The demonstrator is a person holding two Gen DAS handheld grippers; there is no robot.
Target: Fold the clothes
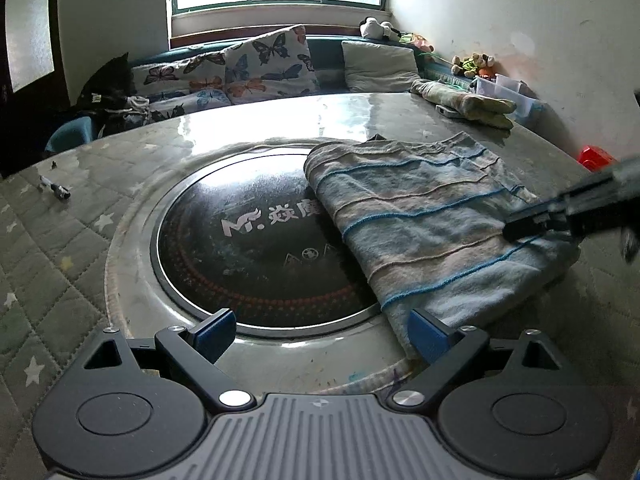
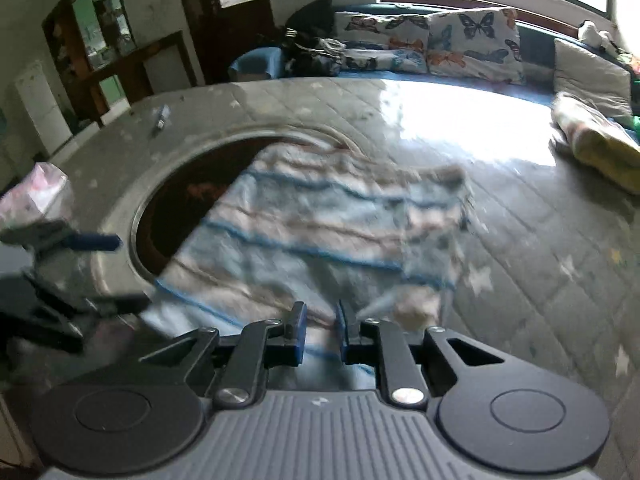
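**Striped cloth folded half over the round hob**

The surface (image 1: pixel 60 240), covered in a quilted mat with pale stars, fills both views. Set into it at centre of the left view is a round black hob (image 1: pixel 256 248) in a steel ring; white printing on it reads "M" followed by Chinese characters, partly hidden by cloth.

The striped cloth (image 1: pixel 432 216), grey and pale blue with bright blue lines, lies folded at right of centre, its left edge over the hob and its near corner reaching the bottom of the frame. Bare mat lies open at left and beyond the cloth toward the glare.

A second rolled cloth (image 1: pixel 468 102) sits at the upper right, near the far edge. A small pen-like item (image 1: pixel 56 189) lies at far left.

The left hand-held gripper (image 1: pixel 322 336) is spread wide, holding nothing, its right finger just at the cloth's near corner. The right hand-held gripper (image 2: pixel 321 330) is narrowed over the cloth's near edge; blur hides whether it pinches fabric.
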